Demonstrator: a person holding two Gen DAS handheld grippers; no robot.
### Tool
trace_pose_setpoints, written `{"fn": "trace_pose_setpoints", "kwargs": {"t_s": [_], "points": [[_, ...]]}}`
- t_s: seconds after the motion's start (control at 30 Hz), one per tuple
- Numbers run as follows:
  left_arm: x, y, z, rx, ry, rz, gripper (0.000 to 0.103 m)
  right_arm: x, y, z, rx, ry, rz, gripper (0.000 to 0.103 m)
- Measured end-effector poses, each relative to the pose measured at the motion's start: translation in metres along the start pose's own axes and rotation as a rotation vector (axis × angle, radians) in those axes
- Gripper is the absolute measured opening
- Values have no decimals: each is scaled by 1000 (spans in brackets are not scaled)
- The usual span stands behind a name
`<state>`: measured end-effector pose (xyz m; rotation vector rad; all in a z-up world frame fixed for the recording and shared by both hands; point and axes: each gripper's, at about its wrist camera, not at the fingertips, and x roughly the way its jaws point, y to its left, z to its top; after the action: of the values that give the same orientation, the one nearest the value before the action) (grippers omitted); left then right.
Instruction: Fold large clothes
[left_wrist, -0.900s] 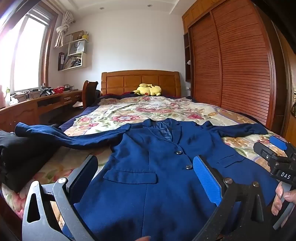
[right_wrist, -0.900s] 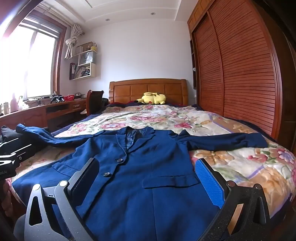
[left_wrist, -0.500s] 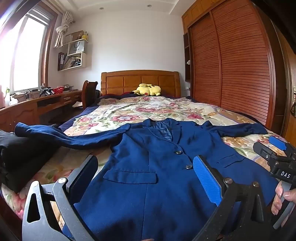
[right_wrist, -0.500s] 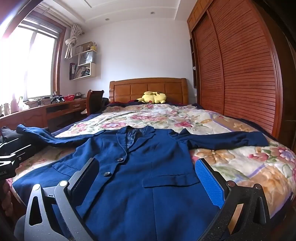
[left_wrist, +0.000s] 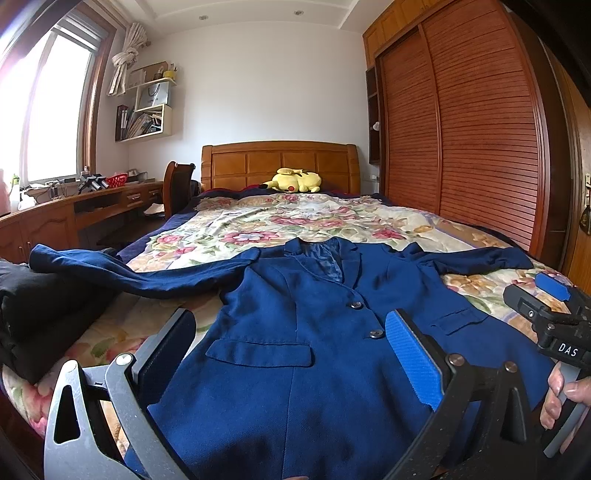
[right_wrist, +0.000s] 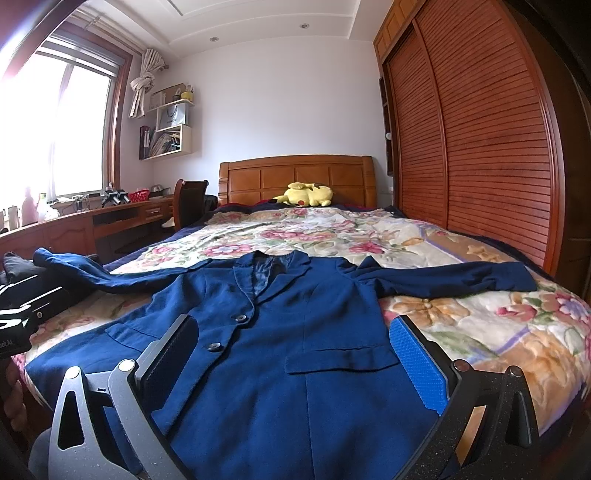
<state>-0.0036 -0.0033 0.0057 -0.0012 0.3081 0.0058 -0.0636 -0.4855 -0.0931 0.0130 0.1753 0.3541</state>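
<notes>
A dark blue blazer (left_wrist: 314, 321) lies face up and spread flat on the floral bedspread (left_wrist: 280, 221), collar toward the headboard, both sleeves stretched out sideways. It also shows in the right wrist view (right_wrist: 295, 332). My left gripper (left_wrist: 291, 343) is open and empty, held just above the blazer's lower left front near the pocket flap. My right gripper (right_wrist: 291, 350) is open and empty above the blazer's lower right front. The right gripper also shows at the right edge of the left wrist view (left_wrist: 554, 314), held by a hand.
A pile of black clothes (left_wrist: 40, 314) sits at the bed's left edge under the left sleeve end. A yellow plush toy (left_wrist: 293, 181) lies by the wooden headboard. A desk (left_wrist: 55, 218) and chair stand left; a slatted wardrobe (left_wrist: 480, 147) is on the right.
</notes>
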Motion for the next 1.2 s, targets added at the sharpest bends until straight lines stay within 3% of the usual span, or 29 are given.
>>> {"fn": "trace_pose_setpoints", "kwargs": {"t_s": [1.2], "points": [[-1, 0, 1, -8, -8, 0, 103, 1, 0, 0, 0, 7, 3, 103]]}}
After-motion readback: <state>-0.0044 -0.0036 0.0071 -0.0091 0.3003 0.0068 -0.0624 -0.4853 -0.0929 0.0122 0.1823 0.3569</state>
